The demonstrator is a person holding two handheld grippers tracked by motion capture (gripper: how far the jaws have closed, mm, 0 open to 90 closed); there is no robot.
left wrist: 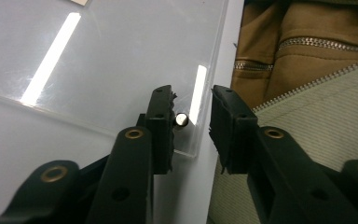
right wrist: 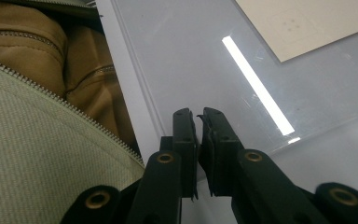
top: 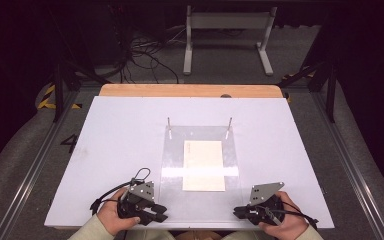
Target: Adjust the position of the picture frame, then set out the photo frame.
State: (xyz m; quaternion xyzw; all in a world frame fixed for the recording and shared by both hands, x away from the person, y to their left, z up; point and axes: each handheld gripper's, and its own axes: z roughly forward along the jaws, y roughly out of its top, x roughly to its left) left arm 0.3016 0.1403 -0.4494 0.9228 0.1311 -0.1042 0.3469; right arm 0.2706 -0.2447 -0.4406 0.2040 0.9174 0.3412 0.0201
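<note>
**High view and both gripper views: grippers parked at the near corners of the clear plate**

High view showed a clear plate (top: 172, 150) lying flat on the white table (top: 120, 140), its long axis running away from the person. A cream sheet (top: 203, 165) sat within the plate's outline; whether it lay over or under the plate could not be told. Two upright pins (top: 169, 122) stood at the plate's far corners.

The left gripper (top: 157, 212) rested just off the plate's near left corner. The right gripper (top: 237, 212) rested just off its near right corner. Both pointed inward along the plate's near edge.

Left gripper view: the left gripper (left wrist: 191, 100) had its jaws parted, with a plain gap and nothing pressed between the pads. A small metal stud (left wrist: 182, 119) stood on the plate (left wrist: 121, 56) at its near corner. It lay just ahead of the jaw tips, close beside the jaw over the plate. The person's tan jacket (left wrist: 307, 46) lay beyond the plate's near edge.

Right gripper view: the right gripper (right wrist: 198, 114) had its jaws drawn together to a thin slit, grasping nothing. Its tips hung over the plate (right wrist: 191, 56) near the near edge.

Assessment: the left hand was the nearer to the stud. A short advance along the plate's near edge would likely bring the stud between the jaws.
</note>
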